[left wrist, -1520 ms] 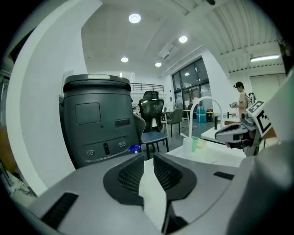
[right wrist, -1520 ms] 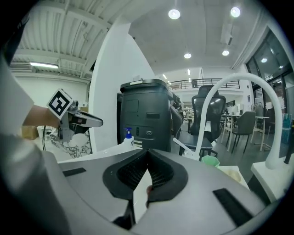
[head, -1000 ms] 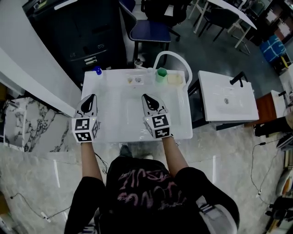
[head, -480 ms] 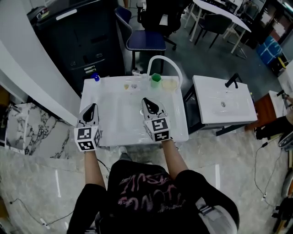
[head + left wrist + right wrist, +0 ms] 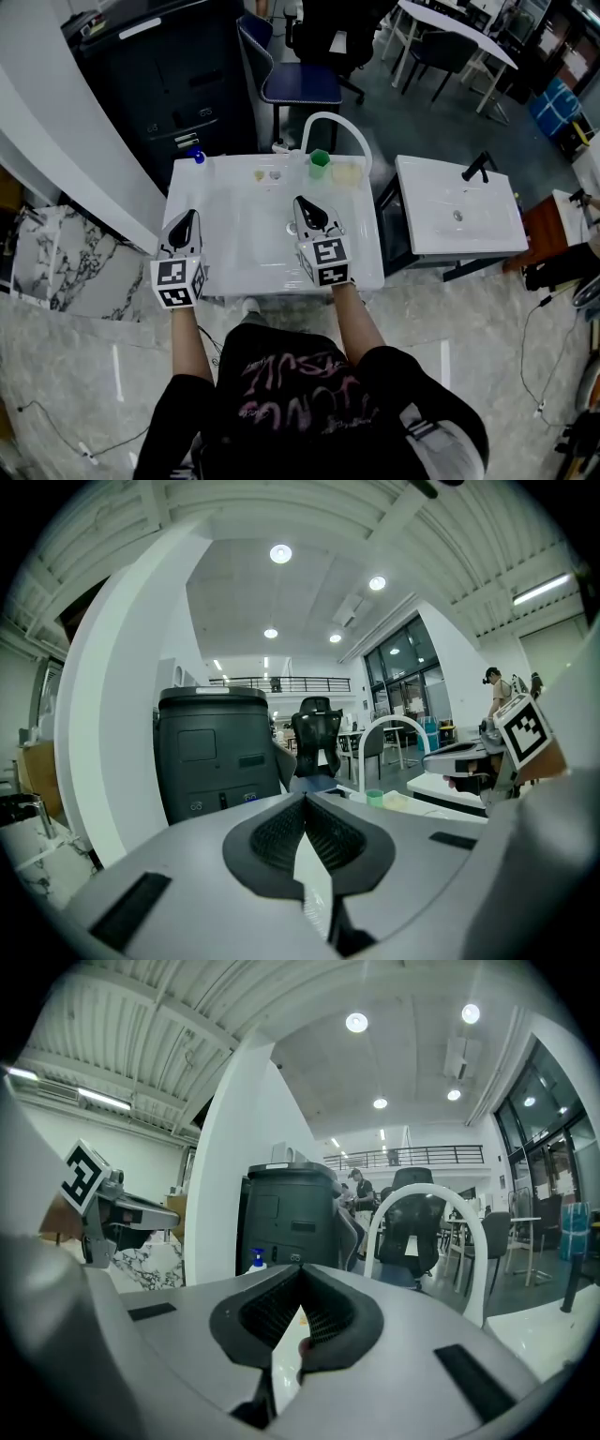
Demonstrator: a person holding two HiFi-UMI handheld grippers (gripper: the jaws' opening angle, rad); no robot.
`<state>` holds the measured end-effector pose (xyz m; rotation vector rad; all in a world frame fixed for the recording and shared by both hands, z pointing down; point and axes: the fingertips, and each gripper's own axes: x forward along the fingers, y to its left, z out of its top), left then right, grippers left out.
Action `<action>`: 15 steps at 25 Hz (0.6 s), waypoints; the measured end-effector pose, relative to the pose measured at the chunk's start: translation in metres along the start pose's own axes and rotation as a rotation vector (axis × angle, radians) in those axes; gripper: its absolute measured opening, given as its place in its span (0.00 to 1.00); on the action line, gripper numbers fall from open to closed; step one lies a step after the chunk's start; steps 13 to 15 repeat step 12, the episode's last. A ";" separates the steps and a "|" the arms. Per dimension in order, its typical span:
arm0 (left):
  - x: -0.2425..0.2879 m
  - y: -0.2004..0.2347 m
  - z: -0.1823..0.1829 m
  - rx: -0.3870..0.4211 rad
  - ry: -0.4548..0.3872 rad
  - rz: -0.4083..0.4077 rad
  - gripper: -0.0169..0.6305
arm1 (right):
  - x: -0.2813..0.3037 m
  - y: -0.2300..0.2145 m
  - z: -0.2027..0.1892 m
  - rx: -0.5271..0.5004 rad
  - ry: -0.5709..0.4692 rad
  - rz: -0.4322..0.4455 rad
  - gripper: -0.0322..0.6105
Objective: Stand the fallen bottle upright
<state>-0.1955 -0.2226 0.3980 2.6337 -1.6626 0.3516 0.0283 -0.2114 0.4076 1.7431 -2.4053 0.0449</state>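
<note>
Your left tongs [image 5: 304, 797] are closed tight, the pads meeting at the tip with nothing between them. Your right tongs [image 5: 300, 1290] read the same: jaws together, nothing gripped. Both point nearly level toward the far side of the white table [image 5: 234, 267]. The left pair is over its left edge and the right pair over its middle.

Over the last second, not much has changed. Both pairs have barely shifted over the table, the jaws have stayed shut, and nothing along the far edge has moved. You're no closer to anything back there.

Out past the tips now. The bottle with the blue cap [image 5: 198, 157] sits at the far left corner, well apart from the left tongs and roughly straight ahead of them. From the right gripper view it looks to be standing upright, pump on top. Further along the far edge are two small things [image 5: 266, 174] and a green cup [image 5: 320, 159], with a white hoop [image 5: 334, 118] arching behind. From overhead those small things are too tiny for me to say what they are, or whether one is lying down.

Here's my read. If the blue-capped bottle is your target, it seems to be on its base already, and closed, empty tongs fit a finished job. If the fallen one is among the small things, you haven't started, and you'd need to open a pair and reach forward.
</note>
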 end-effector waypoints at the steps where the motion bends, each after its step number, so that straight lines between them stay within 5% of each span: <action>1: 0.000 0.001 0.000 0.000 0.000 0.001 0.05 | 0.001 0.000 0.002 0.000 -0.003 0.000 0.07; 15: 0.004 0.003 -0.002 0.004 0.002 -0.003 0.05 | 0.009 -0.001 0.001 -0.011 0.001 0.008 0.07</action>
